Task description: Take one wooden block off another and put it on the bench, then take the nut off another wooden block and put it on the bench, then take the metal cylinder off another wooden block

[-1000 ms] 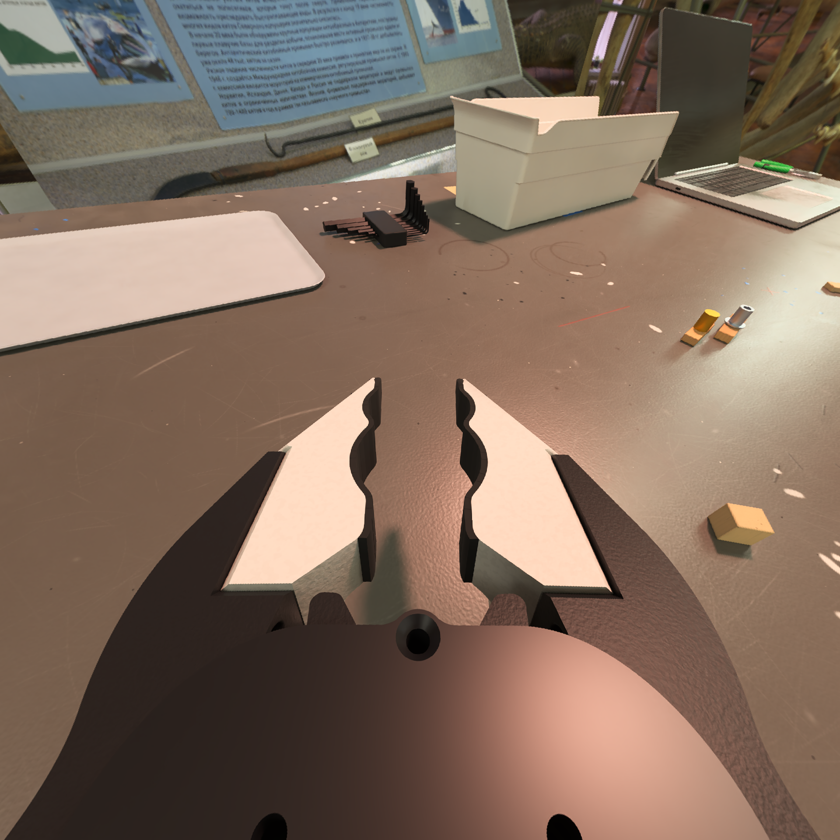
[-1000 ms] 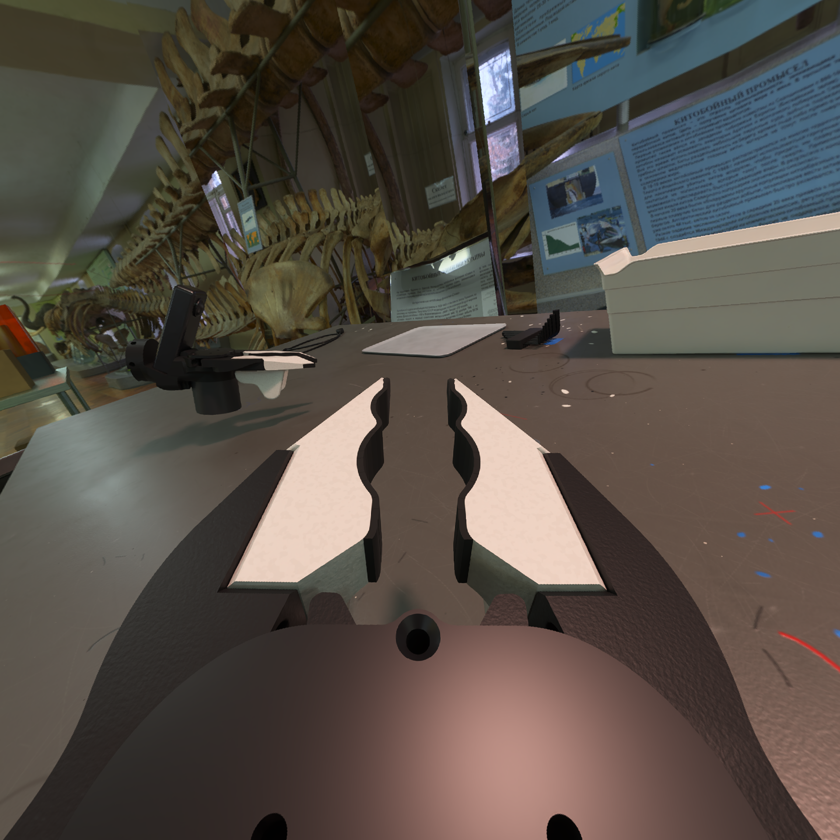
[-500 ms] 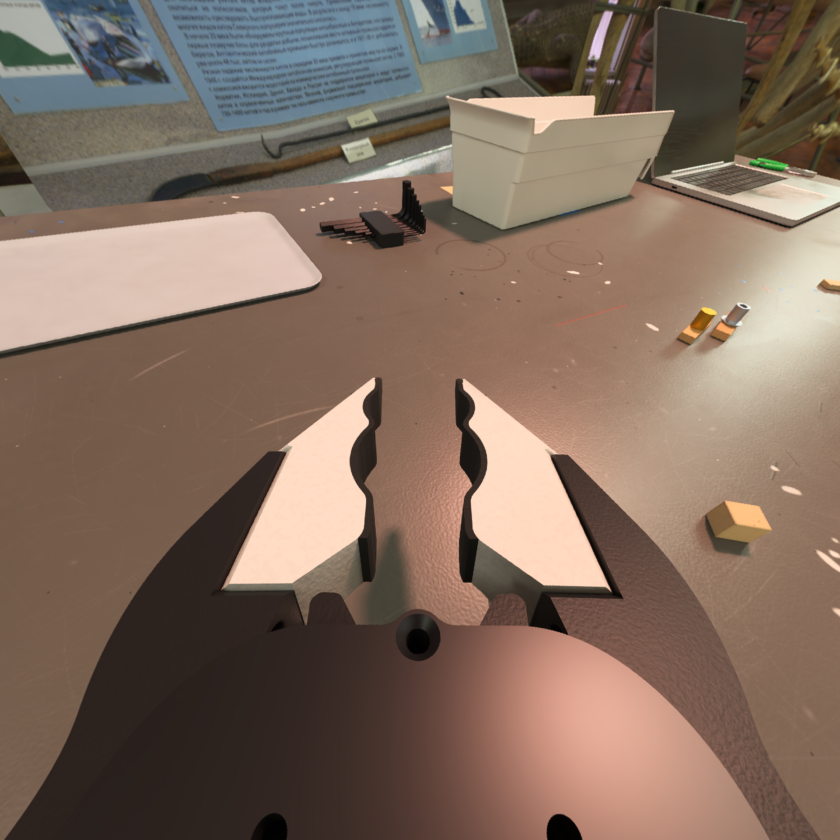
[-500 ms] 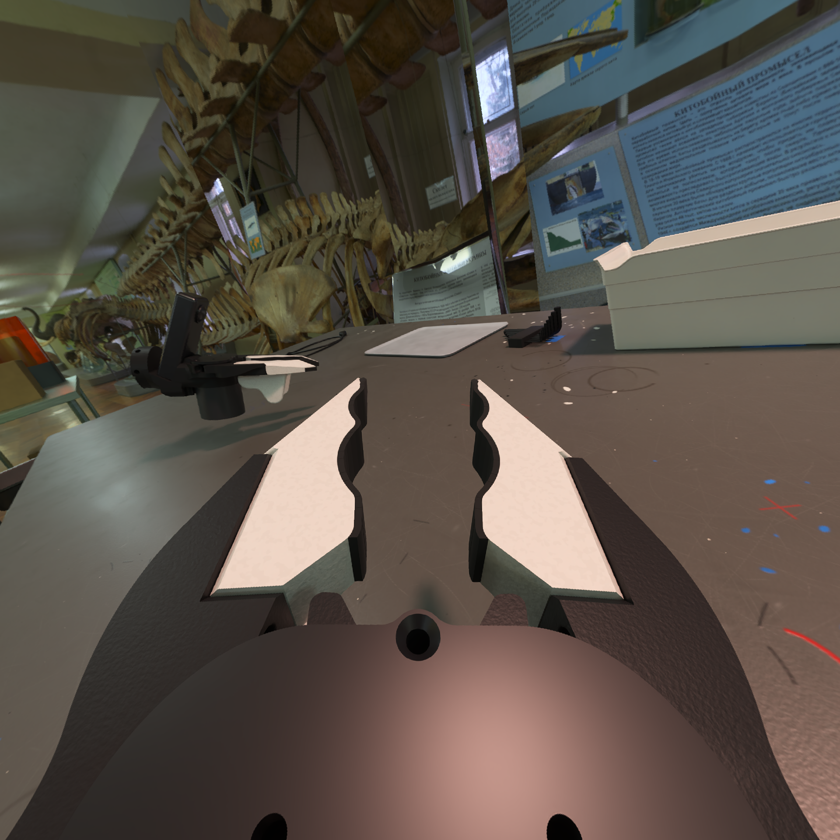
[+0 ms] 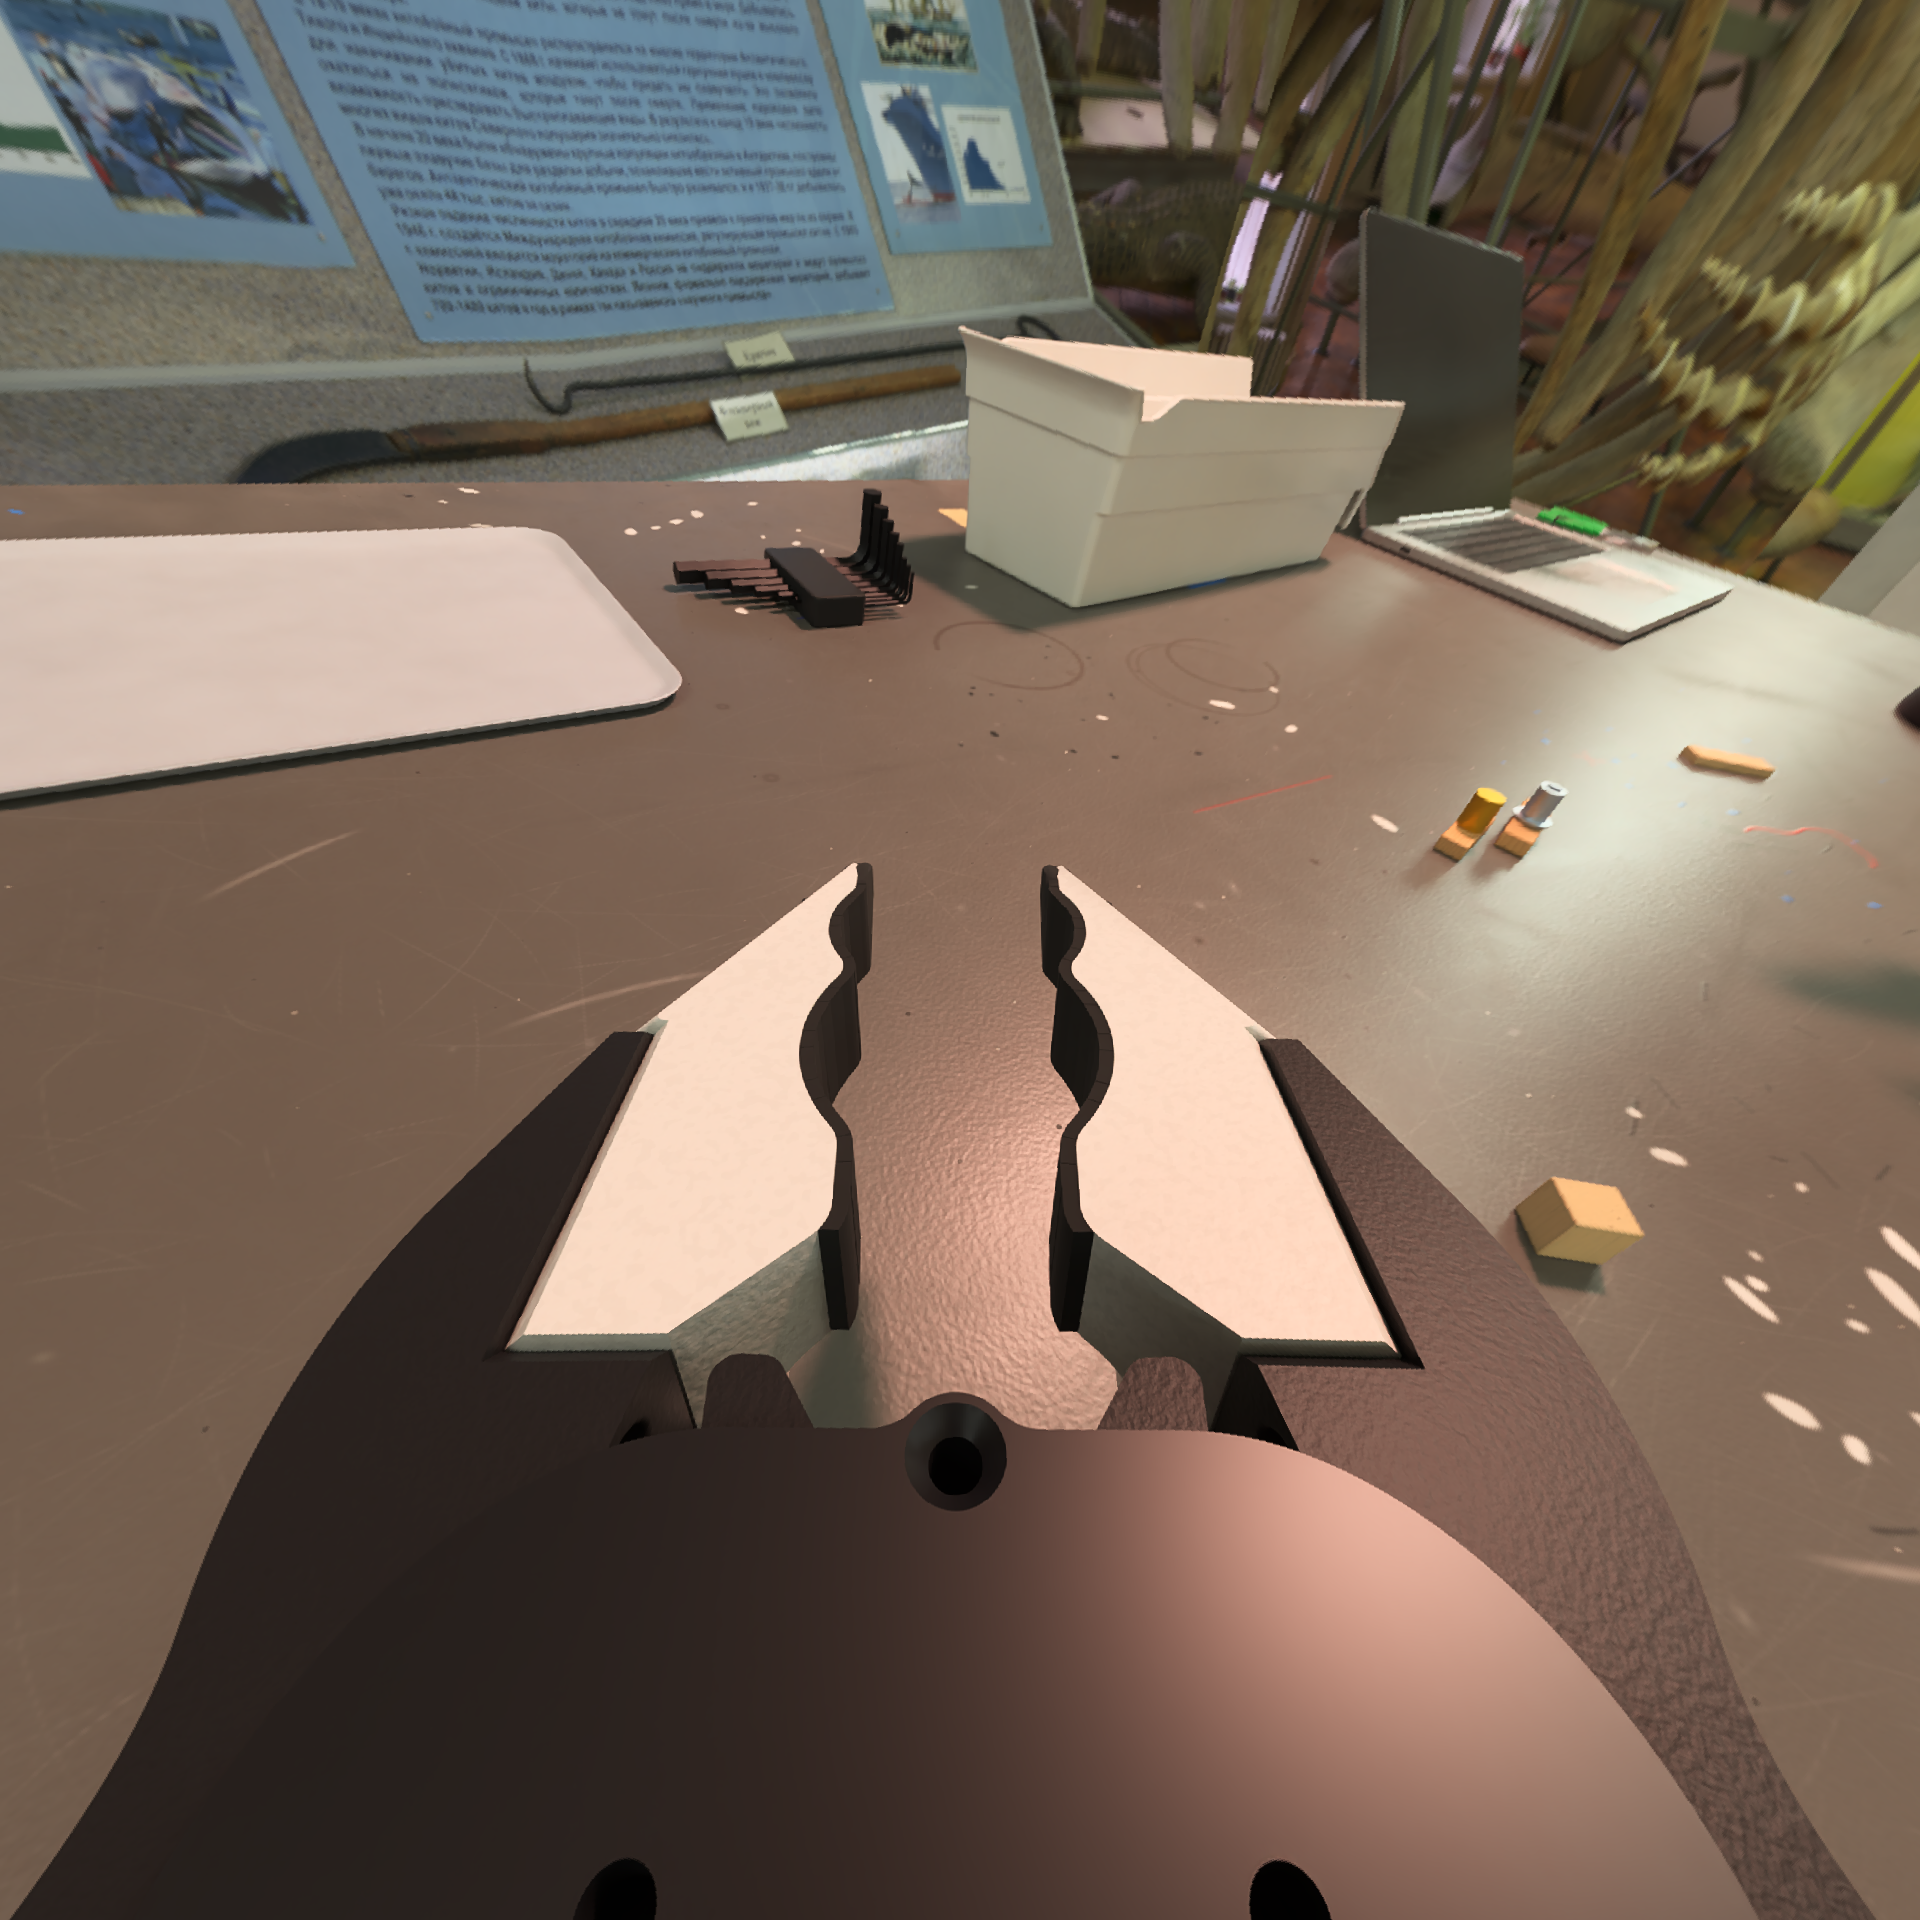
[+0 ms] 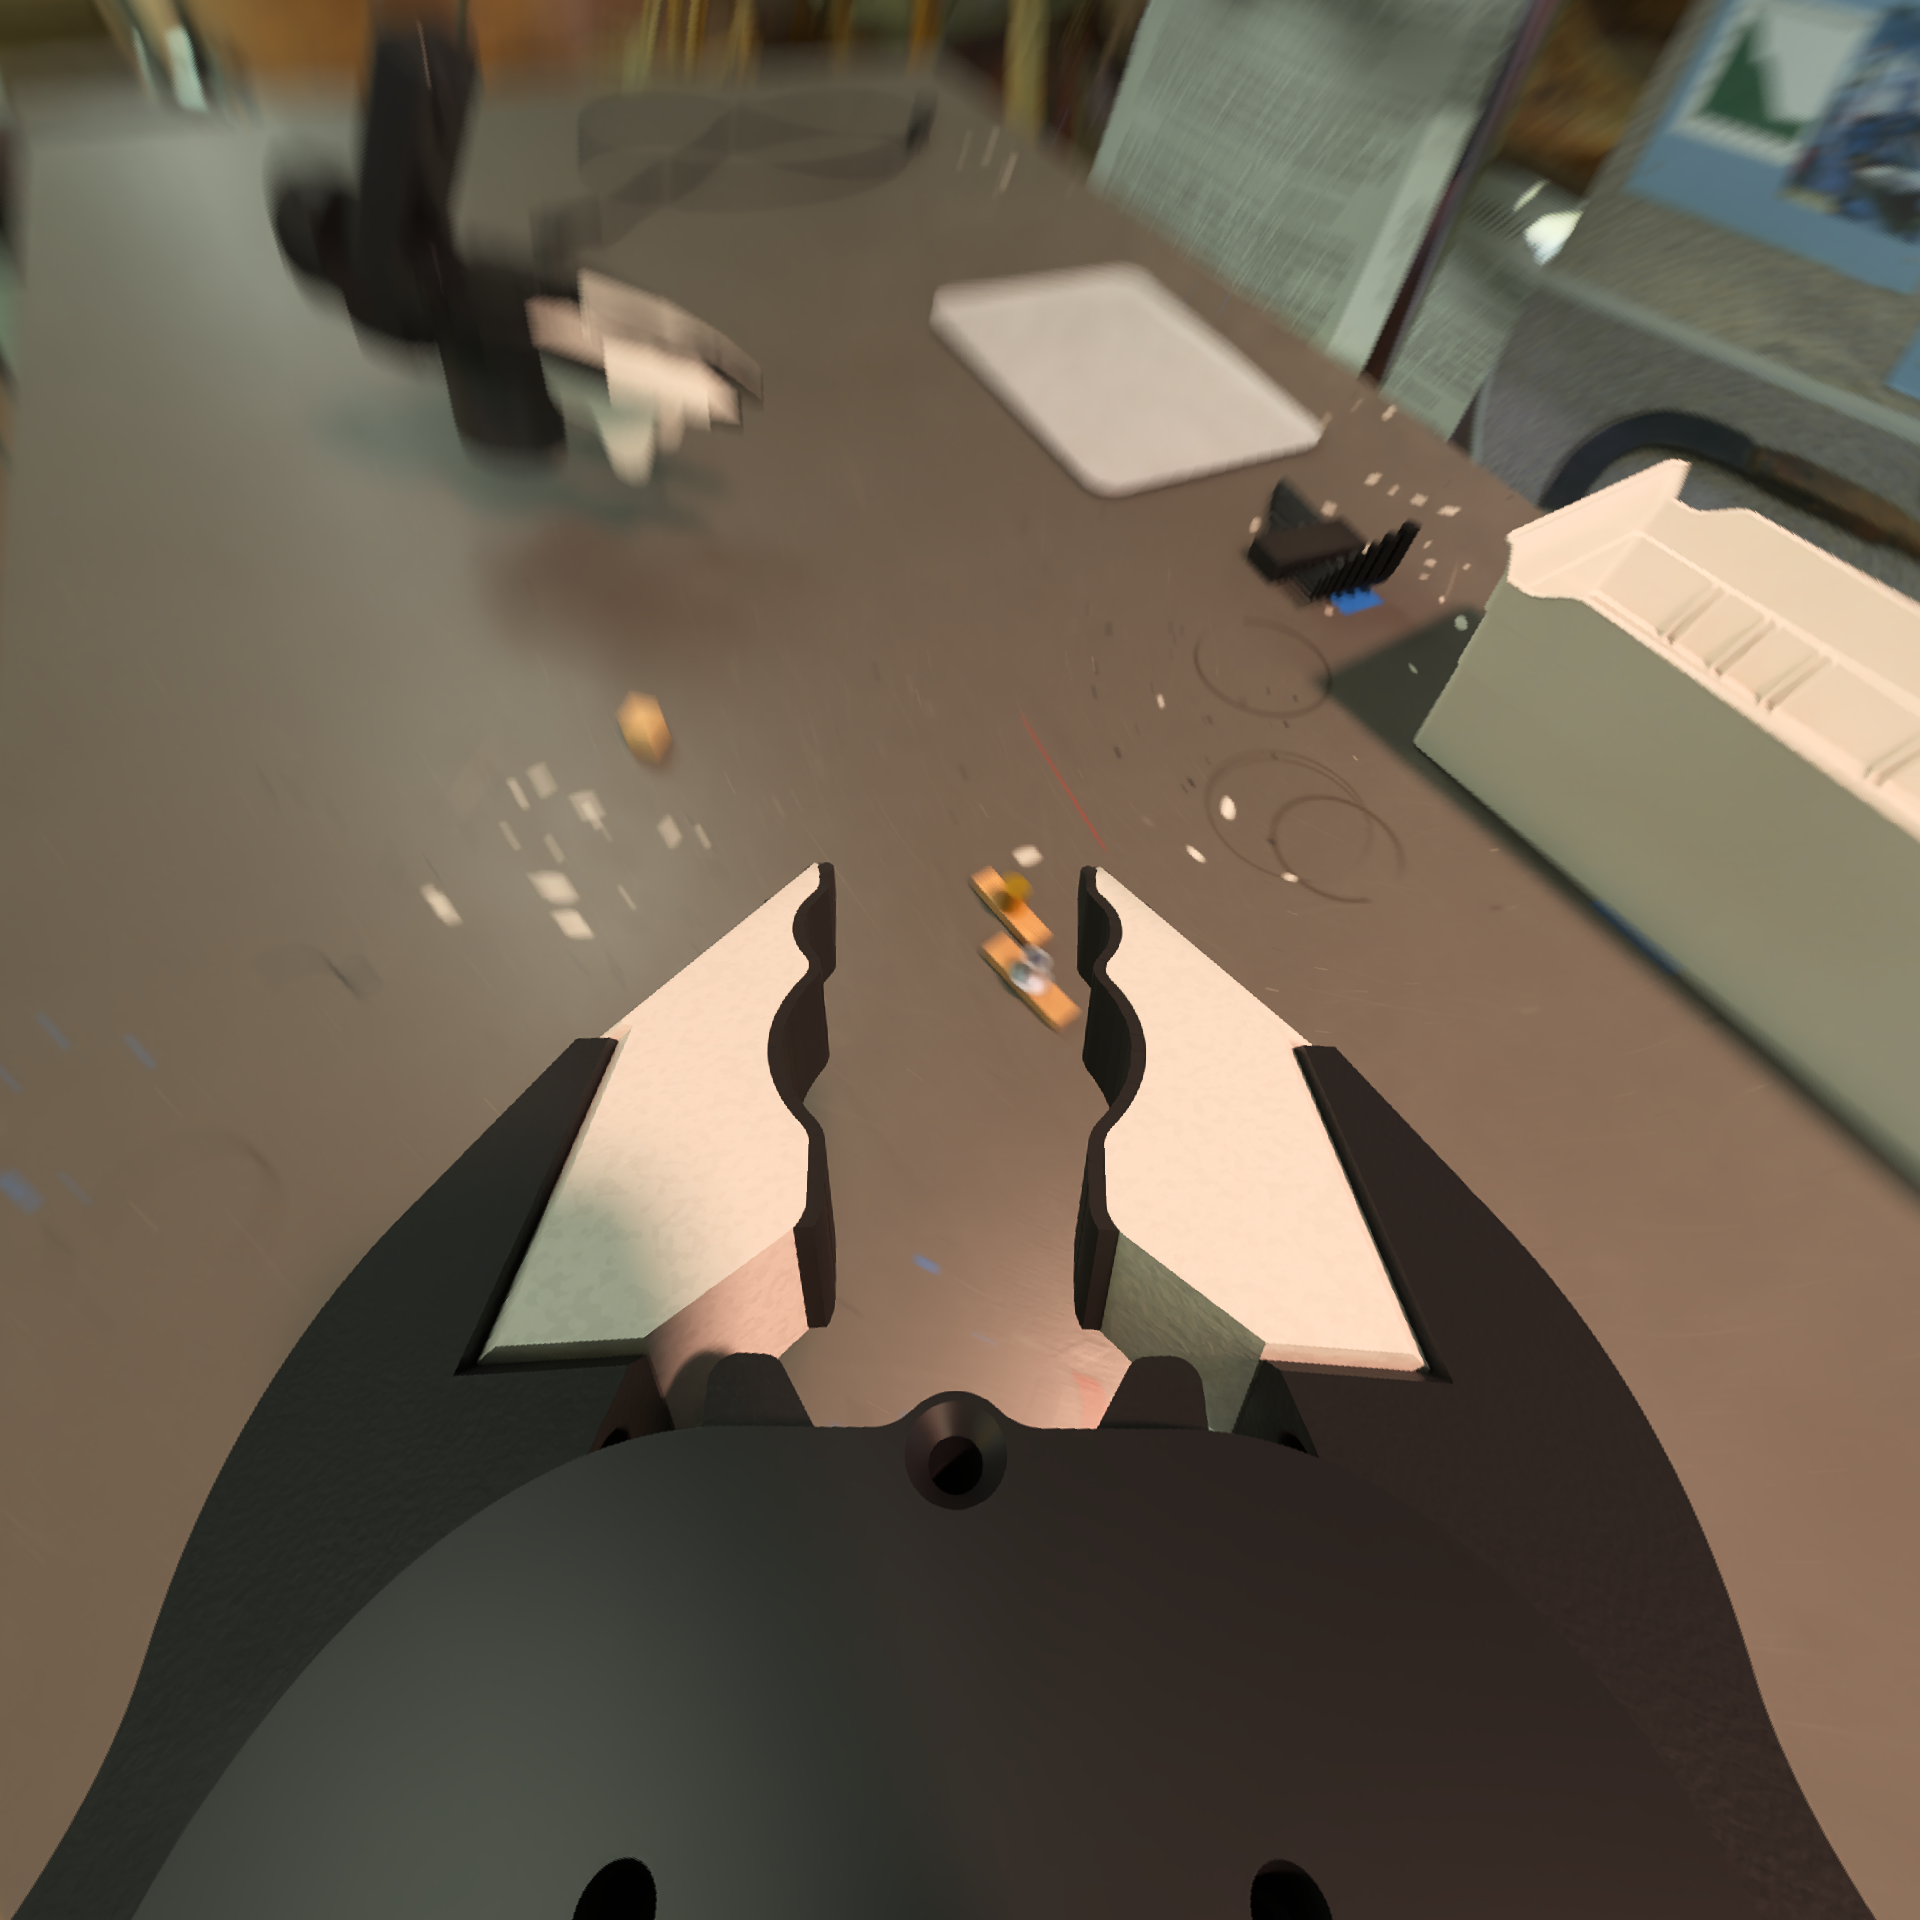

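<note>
In the left wrist view, a yellow cylinder [image 5: 1486, 806] and a silver nut [image 5: 1545, 800] each stand on a small flat wooden block, side by side at the right. A wooden cube [image 5: 1579, 1218] lies alone on the bench nearer by, and a flat wooden block [image 5: 1727, 761] lies farther right. My left gripper [image 5: 953, 883] is open and empty above bare bench. My right gripper [image 6: 956, 883] is open and empty. In its blurred view, the yellow cylinder [image 6: 1013, 888] and silver nut [image 6: 1032, 966] sit just ahead between its fingertips. The cube [image 6: 644, 724] lies to the left.
A white tray [image 5: 312, 644] lies at the back left, with a black hex key set [image 5: 810, 582] and a white box [image 5: 1164, 488] behind the middle and a laptop [image 5: 1538, 561] at the back right. The left gripper [image 6: 623, 364] shows far off in the right wrist view.
My right gripper has opened wider and tipped down fast toward the bench, bringing the two small loaded blocks between its fingertips. The left view has shifted slightly, and the flat block now shows at right.
</note>
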### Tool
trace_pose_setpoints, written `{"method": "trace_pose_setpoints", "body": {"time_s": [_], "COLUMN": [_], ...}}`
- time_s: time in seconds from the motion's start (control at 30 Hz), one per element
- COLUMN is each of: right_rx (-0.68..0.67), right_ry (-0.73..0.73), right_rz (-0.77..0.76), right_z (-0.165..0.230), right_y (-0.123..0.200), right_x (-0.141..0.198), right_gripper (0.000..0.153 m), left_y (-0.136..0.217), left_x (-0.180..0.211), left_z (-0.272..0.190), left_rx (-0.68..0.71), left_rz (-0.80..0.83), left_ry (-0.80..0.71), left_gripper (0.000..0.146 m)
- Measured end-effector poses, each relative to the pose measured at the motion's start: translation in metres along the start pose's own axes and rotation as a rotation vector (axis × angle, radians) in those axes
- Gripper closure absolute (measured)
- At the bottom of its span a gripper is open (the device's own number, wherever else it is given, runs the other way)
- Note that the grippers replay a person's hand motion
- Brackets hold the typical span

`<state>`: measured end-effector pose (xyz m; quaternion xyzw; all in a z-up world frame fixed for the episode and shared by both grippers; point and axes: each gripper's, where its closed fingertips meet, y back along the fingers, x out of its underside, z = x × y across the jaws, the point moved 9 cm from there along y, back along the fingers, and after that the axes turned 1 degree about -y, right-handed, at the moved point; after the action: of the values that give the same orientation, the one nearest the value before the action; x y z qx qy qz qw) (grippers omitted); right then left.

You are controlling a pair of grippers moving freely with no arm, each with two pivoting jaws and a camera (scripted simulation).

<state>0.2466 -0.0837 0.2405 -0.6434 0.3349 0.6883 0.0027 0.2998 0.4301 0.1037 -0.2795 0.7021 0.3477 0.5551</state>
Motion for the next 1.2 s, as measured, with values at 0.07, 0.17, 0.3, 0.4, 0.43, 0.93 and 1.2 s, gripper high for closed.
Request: {"method": "trace_pose_setpoints", "body": {"time_s": [0.07,0.17,0.3,0.4,0.43,0.93,1.2], "right_rx": [-0.057,-0.228,-0.505,-0.638,-0.654,-0.632,-0.606], "right_ry": [0.185,0.31,0.329,0.363,0.385,0.411,0.43], "right_rz": [0.168,0.339,0.5,0.662,0.71,0.795,0.762], "right_z": [-0.023,-0.05,-0.062,-0.058,-0.057,-0.064,-0.063], "right_y": [-0.018,-0.061,-0.128,-0.165,-0.173,-0.195,-0.192], "right_x": [-0.006,-0.011,0.0,0.024,0.031,0.063,0.065], "right_gripper": [0.105,0.105,0.105,0.111,0.113,0.128,0.131], "left_y": [0.002,0.006,0.01,0.011,0.011,0.009,0.01], "left_x": [-0.001,-0.002,-0.002,-0.002,-0.002,-0.002,-0.002], "left_z": [0.002,0.006,0.007,0.006,0.006,0.008,0.008], "left_rx": [0.015,0.029,0.042,0.042,0.043,0.047,0.048], "left_rz": [-0.017,-0.064,-0.104,-0.106,-0.105,-0.093,-0.095], "left_ry": [0.028,0.066,0.075,0.068,0.067,0.086,0.087], "left_gripper": [0.114,0.114,0.114,0.114,0.114,0.114,0.114]}}
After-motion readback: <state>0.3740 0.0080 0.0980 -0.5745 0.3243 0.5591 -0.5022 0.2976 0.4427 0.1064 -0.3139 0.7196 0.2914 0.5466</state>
